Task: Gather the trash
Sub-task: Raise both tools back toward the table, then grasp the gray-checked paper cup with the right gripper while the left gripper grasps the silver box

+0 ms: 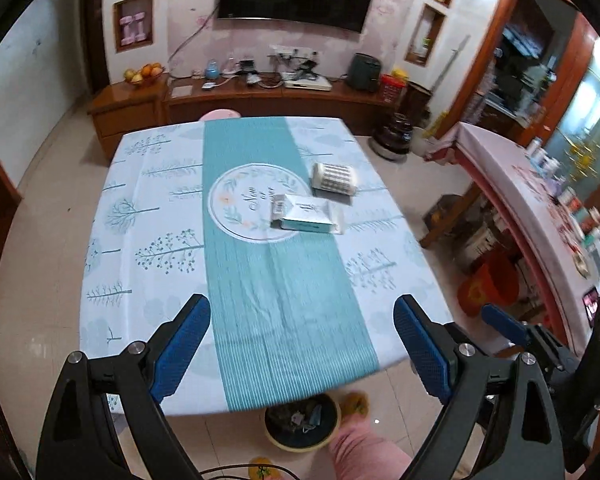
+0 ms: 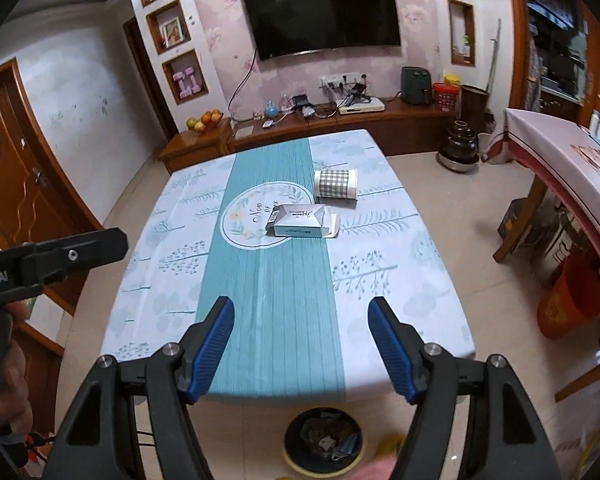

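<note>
Near the table's (image 2: 400, 280) centre lie a pale box (image 2: 298, 222) and, toward the far right corner, a checked roll (image 2: 336, 184). Below the near edge stands a trash bin (image 2: 324, 440). Left gripper (image 1: 302, 344) and right gripper (image 2: 302, 344) gape wide, empty, over unobstructed cloth.

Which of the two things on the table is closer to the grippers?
The flat white and teal cardboard box on the round emblem is closer. The checked white roll-shaped pack lies farther back, toward the television.
</note>
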A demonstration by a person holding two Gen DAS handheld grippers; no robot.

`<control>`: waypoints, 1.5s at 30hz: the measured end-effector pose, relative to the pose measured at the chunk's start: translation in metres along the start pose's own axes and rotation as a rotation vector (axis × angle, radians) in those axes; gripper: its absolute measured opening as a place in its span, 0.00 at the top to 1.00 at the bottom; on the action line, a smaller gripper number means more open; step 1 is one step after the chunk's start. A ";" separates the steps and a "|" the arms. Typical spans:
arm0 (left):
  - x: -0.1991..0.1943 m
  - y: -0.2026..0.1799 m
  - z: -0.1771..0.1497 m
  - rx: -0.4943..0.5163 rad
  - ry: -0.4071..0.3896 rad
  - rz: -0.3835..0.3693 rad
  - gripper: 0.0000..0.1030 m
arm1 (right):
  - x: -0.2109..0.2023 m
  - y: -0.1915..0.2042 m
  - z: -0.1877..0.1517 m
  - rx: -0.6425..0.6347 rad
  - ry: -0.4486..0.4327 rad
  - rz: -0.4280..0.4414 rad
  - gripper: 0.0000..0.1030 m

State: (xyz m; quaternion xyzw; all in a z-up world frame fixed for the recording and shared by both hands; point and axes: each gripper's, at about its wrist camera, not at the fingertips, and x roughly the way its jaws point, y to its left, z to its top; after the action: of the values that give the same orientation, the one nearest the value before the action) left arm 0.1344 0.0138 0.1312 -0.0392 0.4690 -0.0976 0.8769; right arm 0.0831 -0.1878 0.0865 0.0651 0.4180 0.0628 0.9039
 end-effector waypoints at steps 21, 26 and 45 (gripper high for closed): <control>0.249 -0.016 0.084 -0.689 0.225 0.202 0.11 | 0.241 -0.101 0.158 -0.523 0.227 0.235 0.32; 0.292 -0.014 0.089 -0.800 0.257 0.256 0.11 | 0.278 -0.104 0.182 -0.579 0.215 0.268 0.32; 0.366 -0.012 0.097 -0.951 0.337 0.406 0.10 | 0.334 -0.091 0.187 -0.725 0.227 0.319 0.32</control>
State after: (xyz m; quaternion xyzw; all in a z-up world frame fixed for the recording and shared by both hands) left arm 0.4107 -0.0765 -0.1110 -0.3238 0.5939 0.2919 0.6762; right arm 0.4466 -0.2337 -0.0586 -0.2010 0.4506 0.3521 0.7953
